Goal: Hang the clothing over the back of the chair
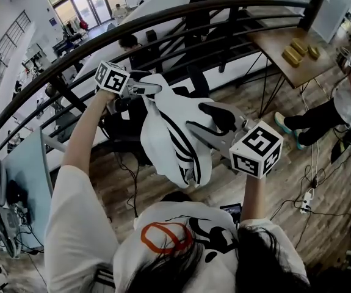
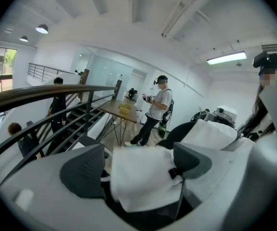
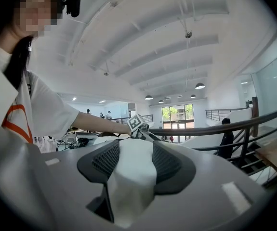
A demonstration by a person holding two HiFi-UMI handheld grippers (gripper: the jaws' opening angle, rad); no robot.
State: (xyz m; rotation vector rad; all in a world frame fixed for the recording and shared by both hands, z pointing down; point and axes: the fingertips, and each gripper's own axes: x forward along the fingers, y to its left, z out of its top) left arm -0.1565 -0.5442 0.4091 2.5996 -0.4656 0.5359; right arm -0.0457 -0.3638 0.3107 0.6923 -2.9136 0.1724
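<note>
A white garment with black stripes [image 1: 169,133] hangs in the air between my two grippers, above a black office chair [image 1: 120,136] that it mostly hides. My left gripper [image 1: 146,84] is at the garment's upper left corner. In the left gripper view its jaws stand wide apart, with a fold of the white garment [image 2: 143,177] lying loose between the pads. My right gripper [image 1: 209,124] holds the other upper edge. In the right gripper view its pads are pressed together on the white garment [image 3: 131,172]. The left gripper's marker cube [image 3: 137,124] shows beyond it.
A dark curved railing [image 1: 163,23] runs across just beyond the chair, with stairs behind it. A wooden table [image 1: 291,47] with yellow blocks stands at the far right, and a person [image 1: 340,102] is beside it. Cables [image 1: 309,194] lie on the wooden floor. A desk [image 1: 22,176] is at the left.
</note>
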